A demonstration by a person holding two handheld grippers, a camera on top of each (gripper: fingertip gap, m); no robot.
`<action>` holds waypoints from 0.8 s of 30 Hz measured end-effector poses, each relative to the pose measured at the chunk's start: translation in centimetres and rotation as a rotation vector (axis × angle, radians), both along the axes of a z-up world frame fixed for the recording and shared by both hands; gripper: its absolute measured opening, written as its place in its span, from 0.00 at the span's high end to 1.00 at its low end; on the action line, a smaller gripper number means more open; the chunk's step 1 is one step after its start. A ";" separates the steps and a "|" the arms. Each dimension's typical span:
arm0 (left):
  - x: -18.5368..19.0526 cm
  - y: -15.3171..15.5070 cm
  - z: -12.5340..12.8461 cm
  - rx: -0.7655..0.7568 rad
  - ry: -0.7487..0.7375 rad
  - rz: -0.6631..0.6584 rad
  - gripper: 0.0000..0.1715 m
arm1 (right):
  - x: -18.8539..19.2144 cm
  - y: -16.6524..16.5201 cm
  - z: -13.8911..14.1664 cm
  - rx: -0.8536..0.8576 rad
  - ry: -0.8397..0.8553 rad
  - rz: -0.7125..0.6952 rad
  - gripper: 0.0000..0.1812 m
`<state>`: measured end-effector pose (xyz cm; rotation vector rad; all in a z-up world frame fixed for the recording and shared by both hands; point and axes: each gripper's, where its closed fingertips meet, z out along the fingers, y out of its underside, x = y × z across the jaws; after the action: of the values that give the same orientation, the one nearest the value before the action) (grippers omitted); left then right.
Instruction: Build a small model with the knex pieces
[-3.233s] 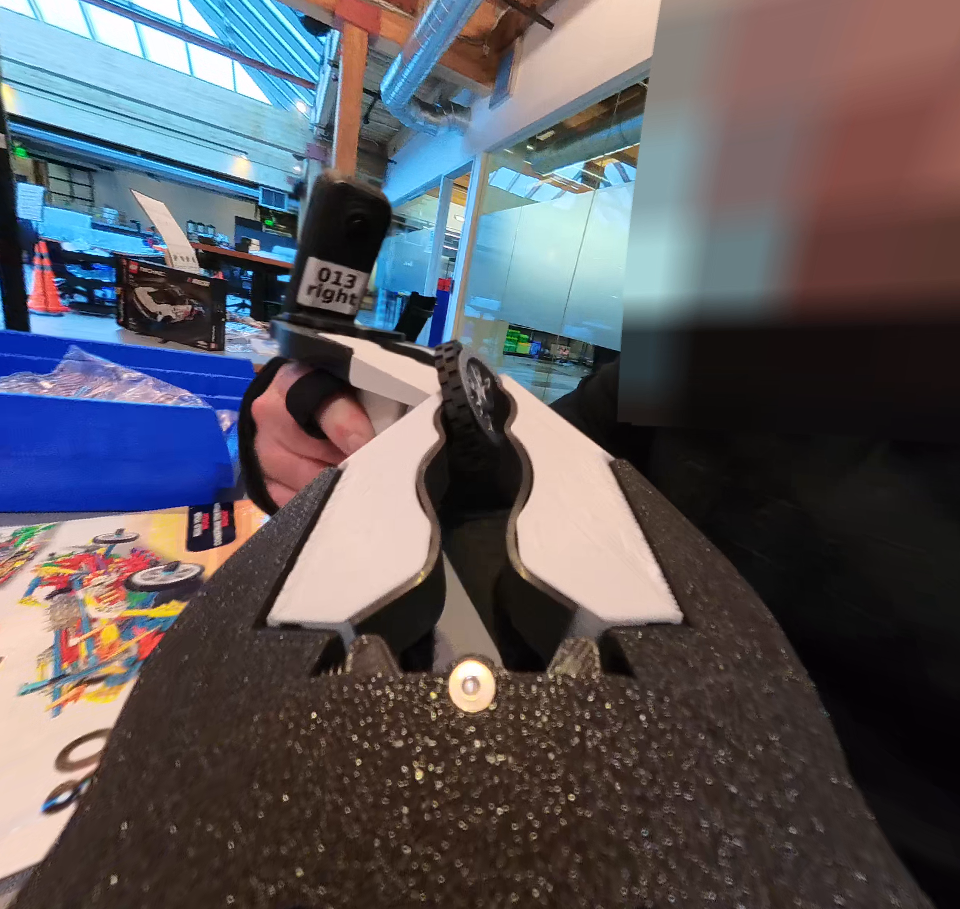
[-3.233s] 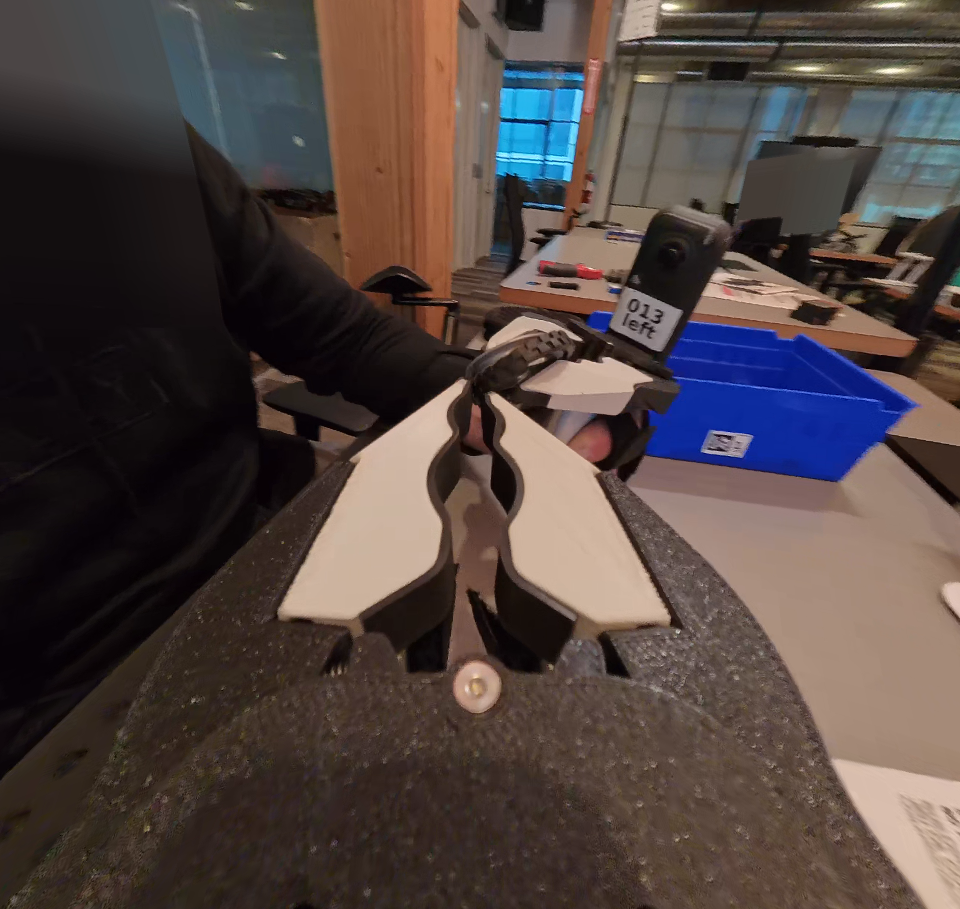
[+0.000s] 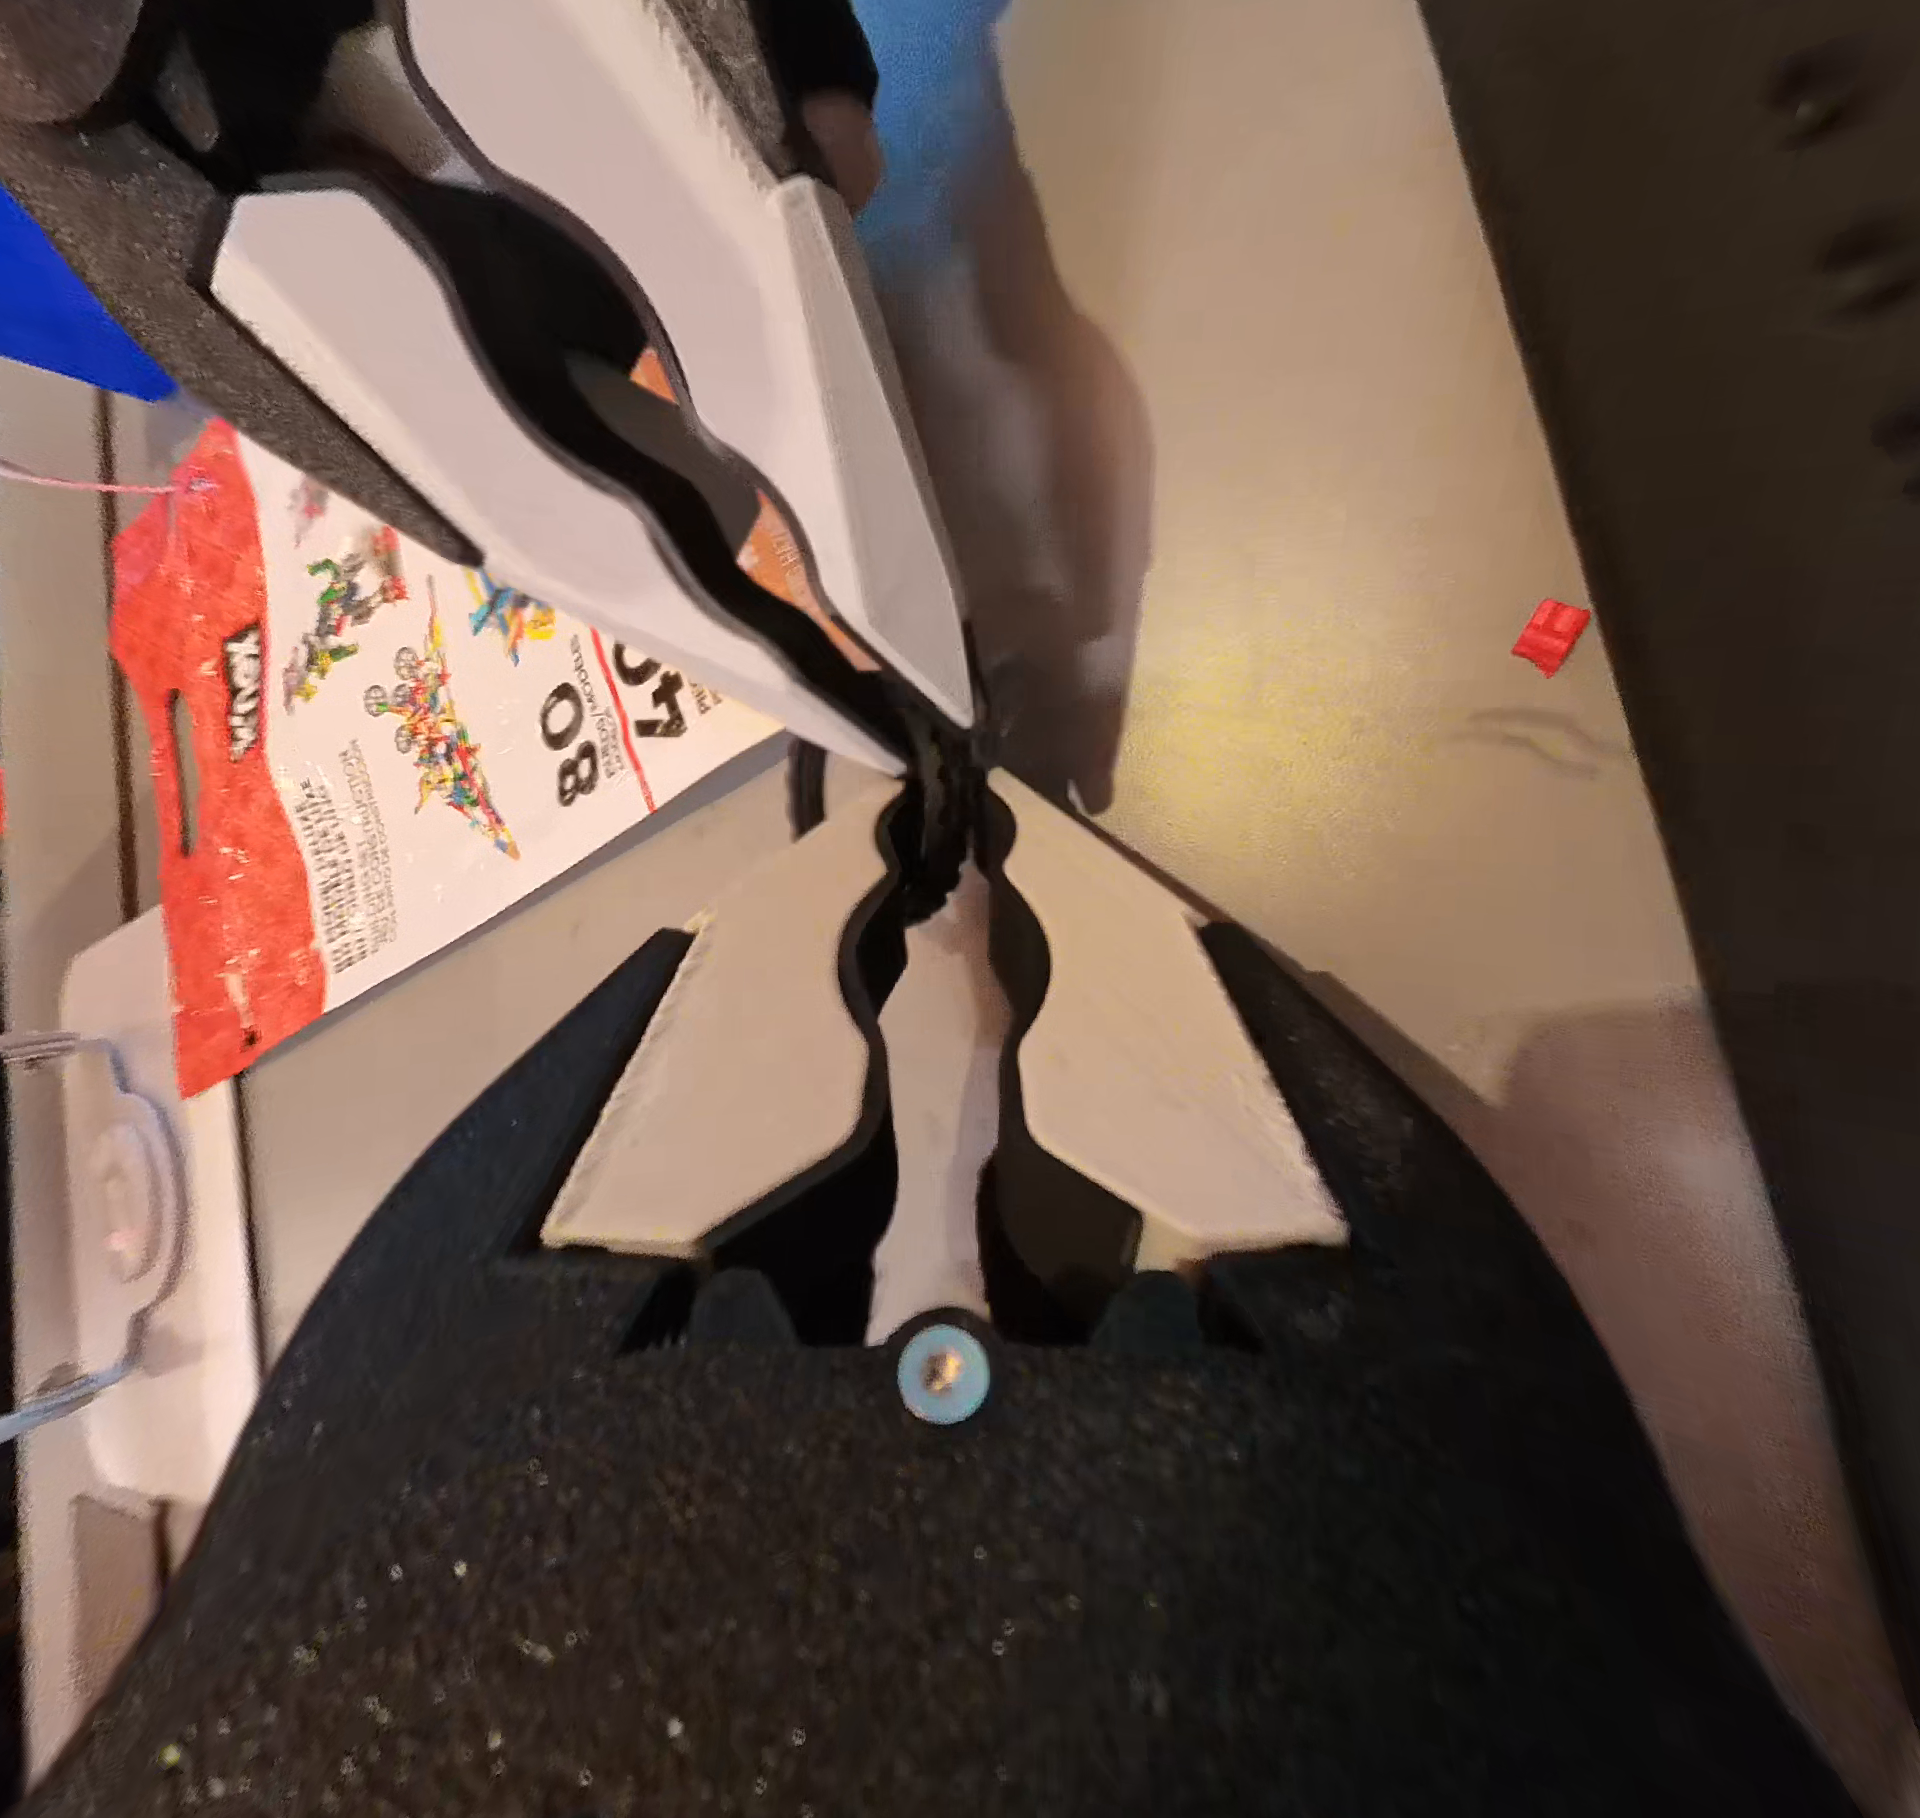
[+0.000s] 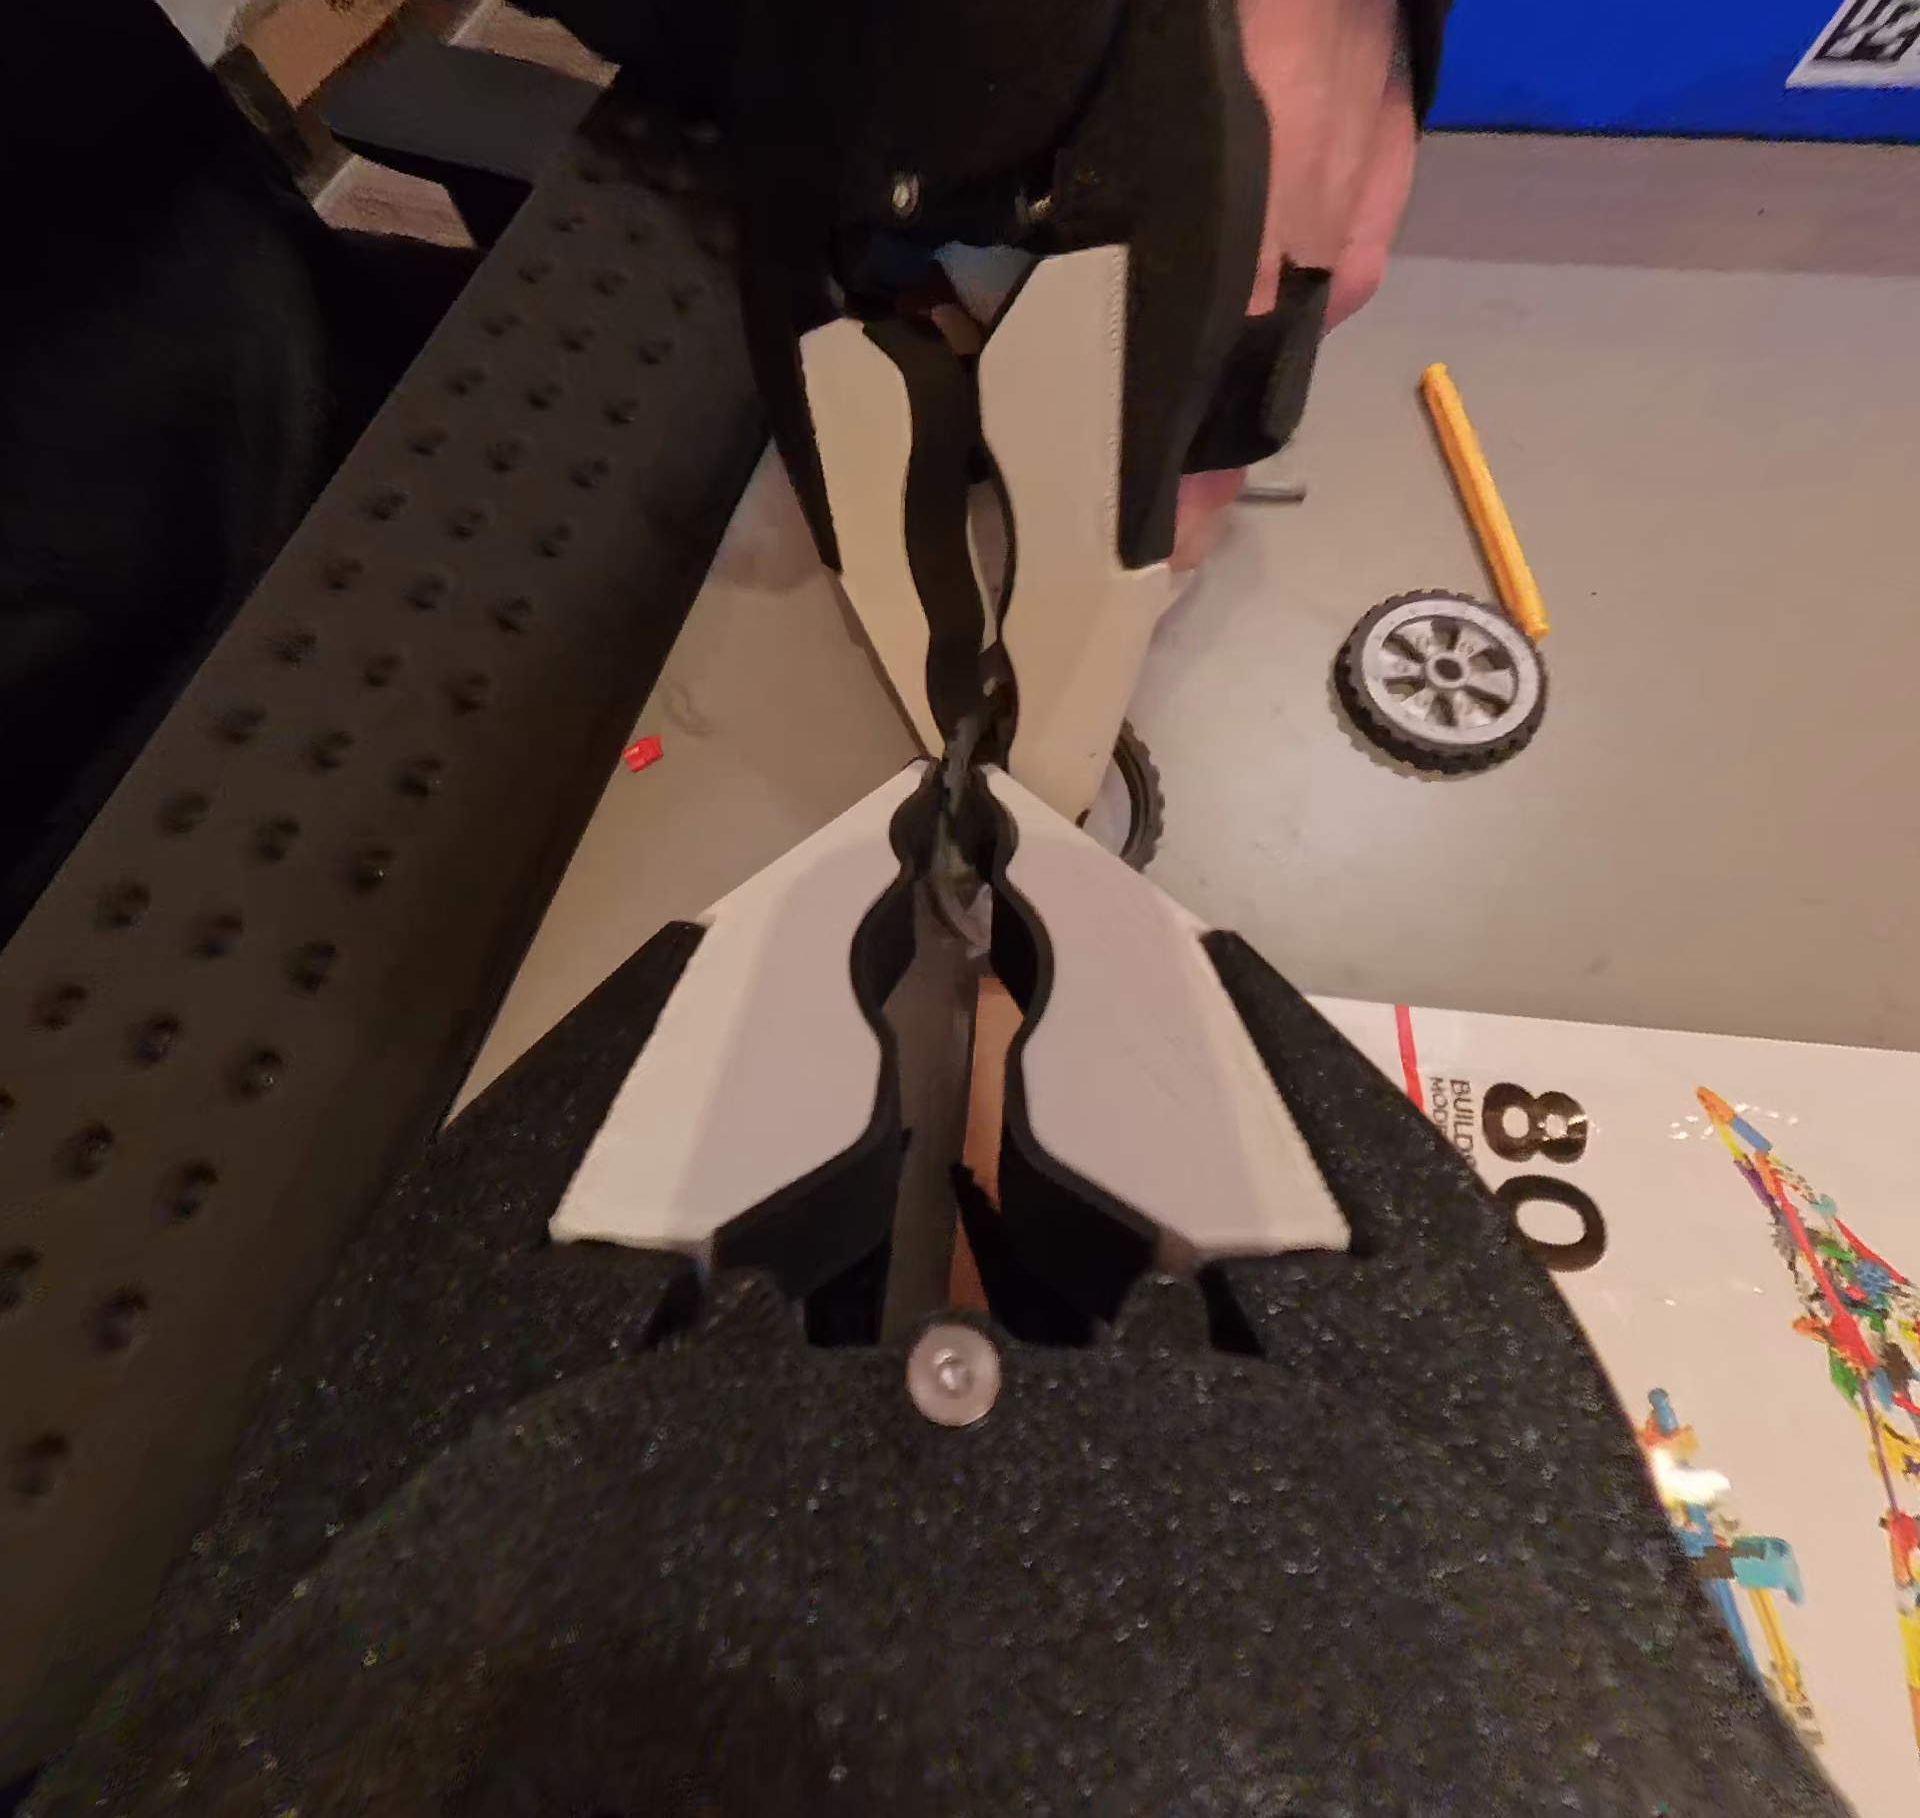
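Both grippers meet tip to tip over the desk (image 4: 1558, 521), jaws of each pinched narrow on one small dark ridged piece (image 3: 940, 833), prob. a toy tyre; blur hides detail. Left gripper (image 3: 940, 781) and right gripper (image 4: 961, 802) each grip only its rim.

Risks, as a judgement:
- Thin bite at the tips: a twist or pull from either side could pop the piece free, and it would roll.
- A second wheel (image 4: 1138, 802) lies just behind the tips, so a dip could knock it.
- Grey-hub wheel (image 4: 1442, 672) and yellow rod (image 4: 1481, 495) lie far right, well apart.
- Printed box (image 4: 1662, 1249) lies near right; red bit (image 4: 642, 753) sits left by the black perforated rail (image 4: 312, 833).
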<state>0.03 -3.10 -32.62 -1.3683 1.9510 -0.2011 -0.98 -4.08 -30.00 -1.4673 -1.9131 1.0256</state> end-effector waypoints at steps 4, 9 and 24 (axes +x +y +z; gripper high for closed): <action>-0.4 -1.7 -0.3 0.090 0.043 -0.062 0.95 | 0.0 -1.0 0.7 0.017 0.001 0.015 0.93; -1.2 -2.0 0.1 0.056 0.011 -0.053 0.88 | 0.3 0.2 0.2 0.020 -0.042 -0.063 0.91; -2.7 -2.7 -0.3 -0.303 -0.003 0.020 0.77 | 1.5 -1.3 -3.3 0.124 -0.256 -0.072 0.94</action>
<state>-2.70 -5.85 -32.95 -1.5763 1.9616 -0.5062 0.51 -5.33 -33.27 -1.6462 -2.0407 0.7006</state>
